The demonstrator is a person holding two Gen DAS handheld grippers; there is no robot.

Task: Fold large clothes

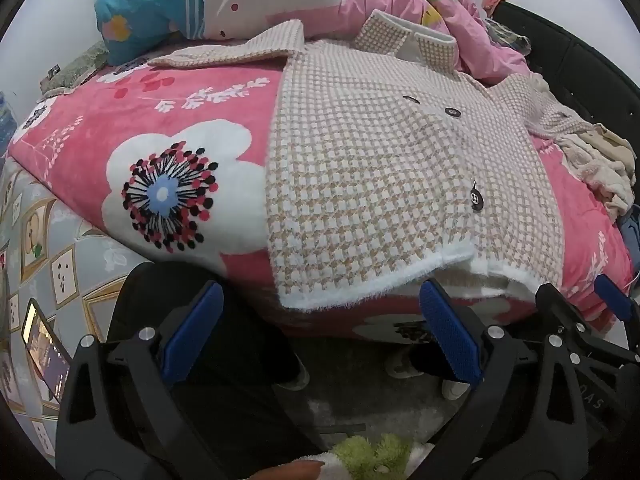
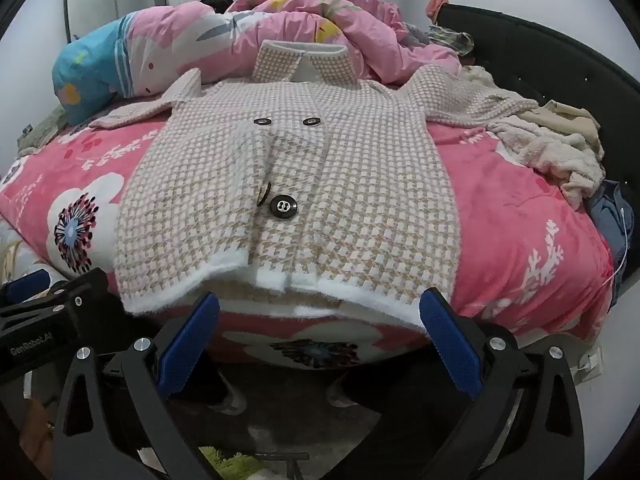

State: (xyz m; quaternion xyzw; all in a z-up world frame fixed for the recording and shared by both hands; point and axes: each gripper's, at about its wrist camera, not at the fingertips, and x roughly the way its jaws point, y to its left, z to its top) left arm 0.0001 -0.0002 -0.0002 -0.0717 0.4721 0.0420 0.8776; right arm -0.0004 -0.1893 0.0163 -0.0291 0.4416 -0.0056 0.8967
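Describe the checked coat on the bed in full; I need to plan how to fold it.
The coat is a fuzzy beige-and-white houndstooth knit with a fluffy white hem, a turned-down collar and dark round buttons. It lies front up and closed on the pink flowered blanket, hem at the near bed edge, collar against the pink quilt. Both sleeves spread sideways; the right-hand sleeve reaches a pile of pale clothes. Neither gripper touches it.

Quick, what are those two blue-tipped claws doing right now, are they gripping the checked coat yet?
Left gripper: open, holding nothing, just short of the coat hem.
Right gripper: open, holding nothing, also at the hem.
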